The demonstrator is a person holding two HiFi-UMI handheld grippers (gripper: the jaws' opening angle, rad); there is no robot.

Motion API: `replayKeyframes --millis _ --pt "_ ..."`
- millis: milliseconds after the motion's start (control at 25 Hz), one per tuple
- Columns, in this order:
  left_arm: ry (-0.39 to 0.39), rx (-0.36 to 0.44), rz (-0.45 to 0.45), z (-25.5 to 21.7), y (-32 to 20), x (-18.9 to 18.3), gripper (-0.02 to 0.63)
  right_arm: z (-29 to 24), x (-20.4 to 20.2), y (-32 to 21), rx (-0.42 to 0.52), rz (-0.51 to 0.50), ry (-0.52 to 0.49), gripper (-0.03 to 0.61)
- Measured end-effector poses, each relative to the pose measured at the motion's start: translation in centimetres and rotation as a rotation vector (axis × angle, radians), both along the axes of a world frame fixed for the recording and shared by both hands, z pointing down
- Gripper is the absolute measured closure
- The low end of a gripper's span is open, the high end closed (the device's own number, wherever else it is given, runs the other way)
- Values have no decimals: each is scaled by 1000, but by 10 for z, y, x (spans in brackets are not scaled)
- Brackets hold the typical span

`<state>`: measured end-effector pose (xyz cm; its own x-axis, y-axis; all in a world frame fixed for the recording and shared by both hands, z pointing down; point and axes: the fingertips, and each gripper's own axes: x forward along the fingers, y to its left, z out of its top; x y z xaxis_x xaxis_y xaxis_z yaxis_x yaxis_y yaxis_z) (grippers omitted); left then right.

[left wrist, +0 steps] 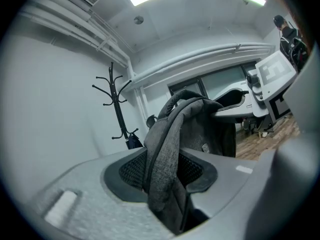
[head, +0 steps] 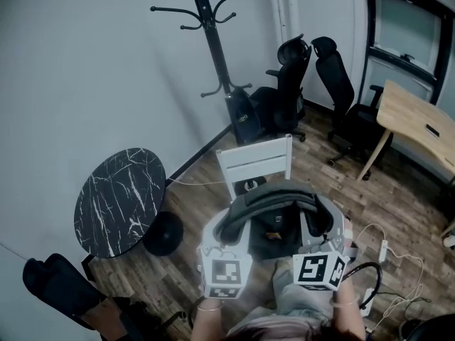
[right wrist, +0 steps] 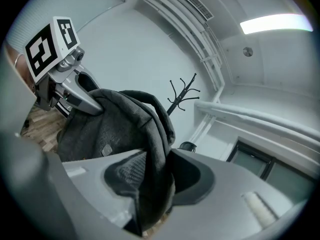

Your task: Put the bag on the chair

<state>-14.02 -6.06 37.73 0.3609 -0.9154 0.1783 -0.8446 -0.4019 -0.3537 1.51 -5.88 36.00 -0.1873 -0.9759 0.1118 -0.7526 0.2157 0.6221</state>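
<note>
Hanging between both grippers, grey woven bag with dark padded straps, over the seat of a white chair; left gripper and right gripper each clamp a strap; bag's top faces up, long axis roughly upright.

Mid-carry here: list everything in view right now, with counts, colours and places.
backpack: one, grey, held up at centre
chair: one, white, below the backpack
round table: one, black marbled, left
coat stand: one, black, by the wall
office chairs: two, black, far corner
desk: one, light wood, far right
cables: several, white and black, floor at right
left gripper: one, grey, shut on a backpack strap
right gripper: one, grey, shut on a backpack strap
</note>
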Motion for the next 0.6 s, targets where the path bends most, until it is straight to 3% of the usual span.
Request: replayKeyframes --millis 600 --pt "18 -56 -20 18 -100 9 451 18 8 -105 -50 -12 6 445"
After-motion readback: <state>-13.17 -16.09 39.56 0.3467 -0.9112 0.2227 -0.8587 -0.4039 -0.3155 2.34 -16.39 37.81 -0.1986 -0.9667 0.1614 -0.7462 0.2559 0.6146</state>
